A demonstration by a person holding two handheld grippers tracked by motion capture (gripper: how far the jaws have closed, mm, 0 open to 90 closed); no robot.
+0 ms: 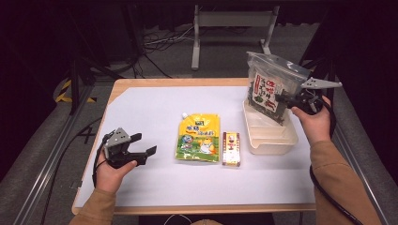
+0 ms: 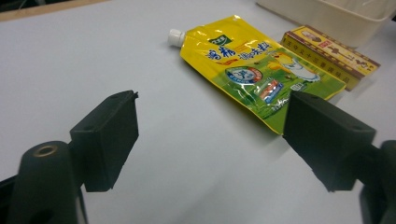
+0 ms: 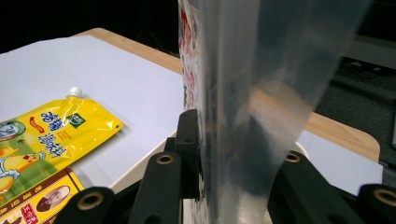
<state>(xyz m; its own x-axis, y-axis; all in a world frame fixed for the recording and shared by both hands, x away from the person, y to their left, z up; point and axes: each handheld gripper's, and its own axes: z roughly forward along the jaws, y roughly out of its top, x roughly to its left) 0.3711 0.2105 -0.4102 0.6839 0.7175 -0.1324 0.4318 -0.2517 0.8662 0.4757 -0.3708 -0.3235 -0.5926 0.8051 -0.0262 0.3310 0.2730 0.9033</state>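
My right gripper [image 1: 284, 100] is shut on a clear snack bag [image 1: 271, 84] with dark contents and a white label, held upright above the far end of a cream tray [image 1: 291, 138]. In the right gripper view the clear snack bag [image 3: 243, 88] rises between the two black jaws. My left gripper [image 1: 143, 146] rests at the table's left, open and holding nothing. A yellow spout pouch [image 1: 198, 138] lies flat at the middle, with a small red and yellow box [image 1: 231, 148] just right of it. The yellow spout pouch [image 2: 254, 65] and the box [image 2: 331, 53] lie beyond the open jaws.
A white sheet [image 1: 150, 108] covers the wooden table [image 1: 141, 83]. The tray's inside has dividers. Cables and a metal stand leg [image 1: 196, 42] are on the floor behind the table.
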